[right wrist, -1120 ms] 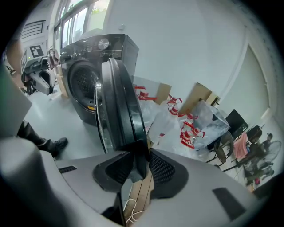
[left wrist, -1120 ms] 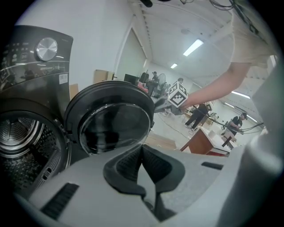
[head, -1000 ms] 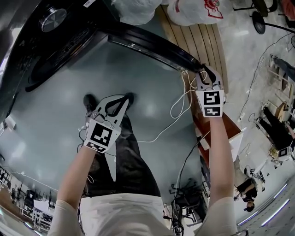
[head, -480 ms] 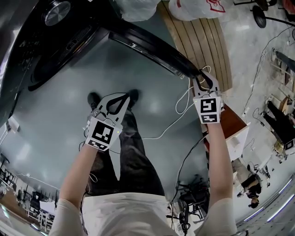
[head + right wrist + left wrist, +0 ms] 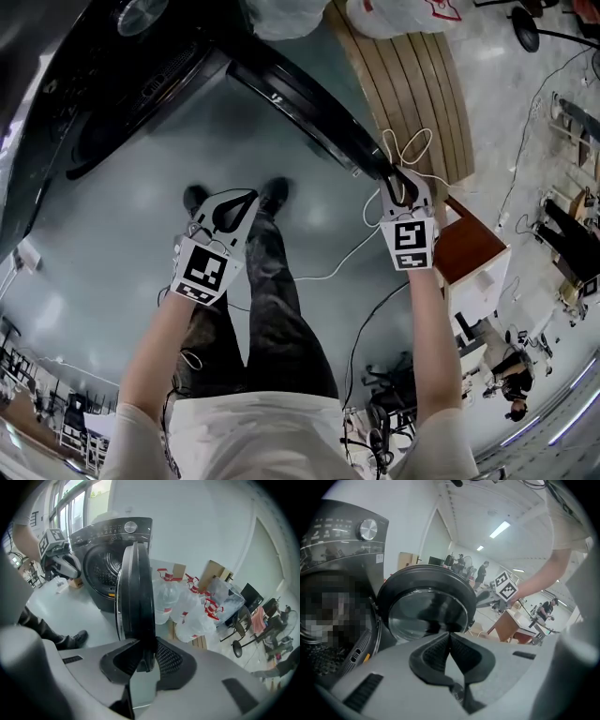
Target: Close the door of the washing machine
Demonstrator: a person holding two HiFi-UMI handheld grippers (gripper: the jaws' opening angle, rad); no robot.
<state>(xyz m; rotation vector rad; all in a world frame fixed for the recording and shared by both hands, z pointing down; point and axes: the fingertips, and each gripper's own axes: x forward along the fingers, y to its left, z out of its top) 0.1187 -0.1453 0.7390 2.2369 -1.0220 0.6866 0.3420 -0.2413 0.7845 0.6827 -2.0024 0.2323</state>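
Floor (image 5: pixel 112 216) left of door (image 5: pixel 309 103) clear (own shoes (image 5: pixel 274 195) there); bags (image 5: pixel 187 609) crowd beyond.

A: White plastic bags (image 5: pixel 187 611) piled up far right, red print on them!
B: Yes, at the far end of a slatted wooden platform (image 5: pixel 412 84). Brown table (image 5: pixel 473 246) nearer, black chair (image 5: pixel 246 620) right of the bags.

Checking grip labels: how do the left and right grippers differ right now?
Left gripper has its jaws together, empty; right gripper is closing its jaws on the door edge. Left gripper hangs over the floor, clear of the door; right gripper is at it. Both carry a marker cube.
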